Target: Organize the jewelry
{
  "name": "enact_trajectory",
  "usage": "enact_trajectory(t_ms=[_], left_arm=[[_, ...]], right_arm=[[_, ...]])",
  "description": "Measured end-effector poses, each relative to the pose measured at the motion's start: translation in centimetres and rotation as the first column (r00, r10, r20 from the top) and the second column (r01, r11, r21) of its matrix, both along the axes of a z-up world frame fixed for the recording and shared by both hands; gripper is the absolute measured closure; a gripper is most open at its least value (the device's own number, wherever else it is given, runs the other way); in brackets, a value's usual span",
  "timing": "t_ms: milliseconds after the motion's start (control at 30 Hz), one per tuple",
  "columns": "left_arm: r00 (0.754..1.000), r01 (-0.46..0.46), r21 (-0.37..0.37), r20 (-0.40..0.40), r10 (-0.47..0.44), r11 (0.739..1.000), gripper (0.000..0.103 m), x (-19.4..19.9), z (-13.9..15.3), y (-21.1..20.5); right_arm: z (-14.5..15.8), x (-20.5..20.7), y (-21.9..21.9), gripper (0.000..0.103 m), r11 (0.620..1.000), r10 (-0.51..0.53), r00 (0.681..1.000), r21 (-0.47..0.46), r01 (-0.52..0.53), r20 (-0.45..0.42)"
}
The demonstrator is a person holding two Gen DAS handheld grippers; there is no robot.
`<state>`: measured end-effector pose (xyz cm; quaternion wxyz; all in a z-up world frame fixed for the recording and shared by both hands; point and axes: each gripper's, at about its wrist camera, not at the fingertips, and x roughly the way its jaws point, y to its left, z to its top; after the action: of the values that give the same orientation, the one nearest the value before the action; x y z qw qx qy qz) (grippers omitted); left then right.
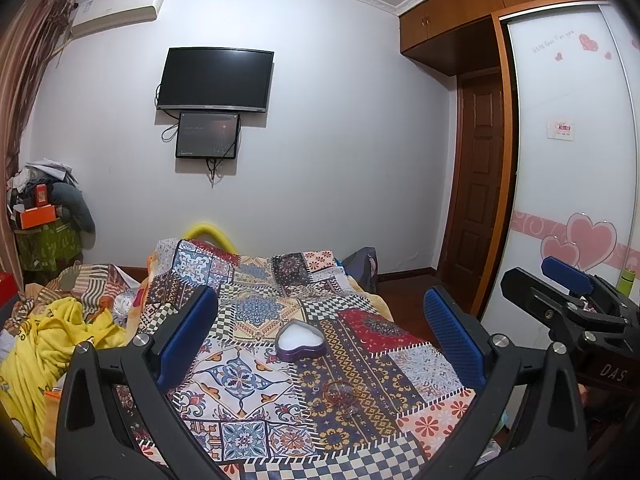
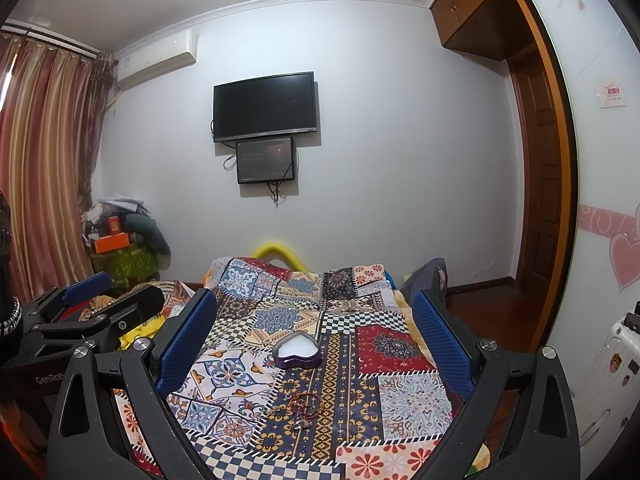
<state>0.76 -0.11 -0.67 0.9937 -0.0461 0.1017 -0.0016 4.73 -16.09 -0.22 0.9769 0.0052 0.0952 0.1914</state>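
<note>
- Your left gripper (image 1: pixel 320 336) hovers above the bed (image 1: pixel 420 368), blue fingers (image 1: pixel 188 332) spread wide with nothing between them; the patchwork cover shows through the gap.
- Ahead of those fingers and roughly centred between them sits the heart-shaped box (image 1: pixel 300 340), lid off, pale lining up. Nearer the fingers, slightly right of centre, lies the jewelry (image 1: pixel 340 394): a reddish bangle with small pieces beside it, all apart from the box.
- Your right gripper (image 2: pixel 316 340) is likewise fully open and holds nothing, fingers (image 2: pixel 440 340) framing the same box (image 2: pixel 297 350) and the same jewelry (image 2: pixel 306 404).
- The step in hand looks like the first pick. It would pay to commit one gripper only, come down over the bangle with a finger either side of its rim, and close gently so that it does not skid on the soft cover. Thin pieces may sink into the fabric; take them singly.
- The left view alone shows the yellow blanket (image 1: pixel 60 340) heaped left of the fingers, and the right gripper at the frame's right edge.
- The right view alone separates the jewelry into red loops plus a small silvery piece nearest the fingers, and shows a suitcase (image 2: pixel 612 376) far right.
</note>
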Motion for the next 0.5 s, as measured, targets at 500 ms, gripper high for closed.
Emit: enact_trajectory(t_ms=[500], left_arm=[[1.0, 0.001, -0.002, -0.008, -0.001, 1.0, 0.0, -0.01, -0.17, 0.01]], right_arm=[[-0.07, 0.17, 0.04, 0.006, 1.0, -0.001, 1.0, -0.003, 0.001, -0.01]])
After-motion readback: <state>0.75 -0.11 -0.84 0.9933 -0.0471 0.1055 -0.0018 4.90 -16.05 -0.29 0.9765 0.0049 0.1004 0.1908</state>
